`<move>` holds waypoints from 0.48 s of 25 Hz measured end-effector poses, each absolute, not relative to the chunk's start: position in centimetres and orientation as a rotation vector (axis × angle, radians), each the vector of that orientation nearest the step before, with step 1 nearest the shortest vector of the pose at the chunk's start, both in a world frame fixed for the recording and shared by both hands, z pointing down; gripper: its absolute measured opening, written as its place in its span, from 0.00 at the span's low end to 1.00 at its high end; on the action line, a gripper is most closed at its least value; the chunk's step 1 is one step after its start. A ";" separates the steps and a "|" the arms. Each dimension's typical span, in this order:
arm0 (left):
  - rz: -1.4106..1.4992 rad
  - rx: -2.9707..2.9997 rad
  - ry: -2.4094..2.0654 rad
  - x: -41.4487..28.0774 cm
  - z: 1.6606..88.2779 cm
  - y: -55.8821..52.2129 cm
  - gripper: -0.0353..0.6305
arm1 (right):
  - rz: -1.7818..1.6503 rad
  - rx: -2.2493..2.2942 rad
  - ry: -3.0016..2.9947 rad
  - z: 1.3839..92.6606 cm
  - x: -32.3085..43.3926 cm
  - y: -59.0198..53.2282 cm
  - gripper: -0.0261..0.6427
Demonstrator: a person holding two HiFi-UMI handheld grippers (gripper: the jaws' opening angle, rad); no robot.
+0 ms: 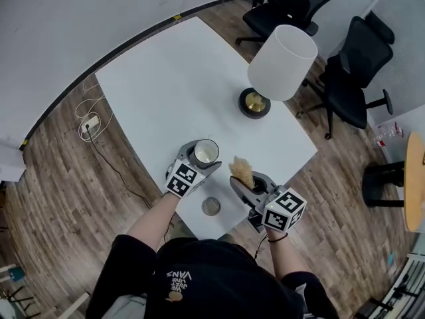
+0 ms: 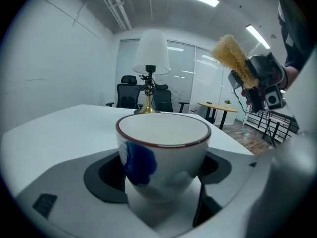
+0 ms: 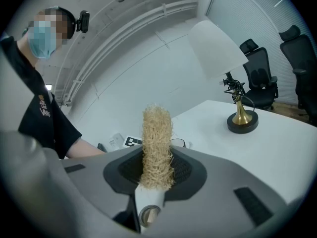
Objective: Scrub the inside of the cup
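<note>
Left gripper (image 1: 199,162) grips cup (image 1: 206,151), right gripper (image 1: 248,182) clamps scrubber (image 1: 242,171) beside it: scrubbing seems unstarted, so next lower scrubber inside.

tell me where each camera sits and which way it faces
Head view: on the person's head, looking steeply down at the table; shows forearms, left gripper, right gripper.
Left gripper view: on the left gripper, looking along its jaws over the held cup; shows the right gripper.
Right gripper view: on the right gripper, looking past the held scrubber; shows the person's arm.
All three share the lamp.
</note>
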State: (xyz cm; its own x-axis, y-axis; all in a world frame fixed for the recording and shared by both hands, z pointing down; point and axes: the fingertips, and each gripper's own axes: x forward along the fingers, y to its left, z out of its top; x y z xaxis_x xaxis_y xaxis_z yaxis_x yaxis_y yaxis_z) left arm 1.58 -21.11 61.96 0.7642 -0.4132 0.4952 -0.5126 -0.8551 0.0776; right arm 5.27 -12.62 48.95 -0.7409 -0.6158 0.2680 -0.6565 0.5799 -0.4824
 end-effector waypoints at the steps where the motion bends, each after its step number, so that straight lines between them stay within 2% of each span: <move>1: 0.694 2.751 -0.730 1.6 62.0 -21.1 0.66 | 0.881 1.098 -2.728 48.9 5.2 -12.7 0.18; 12: 0.735 2.749 -0.732 1.7 62.3 -20.6 0.66 | 0.872 1.051 -2.753 48.7 4.5 -12.5 0.18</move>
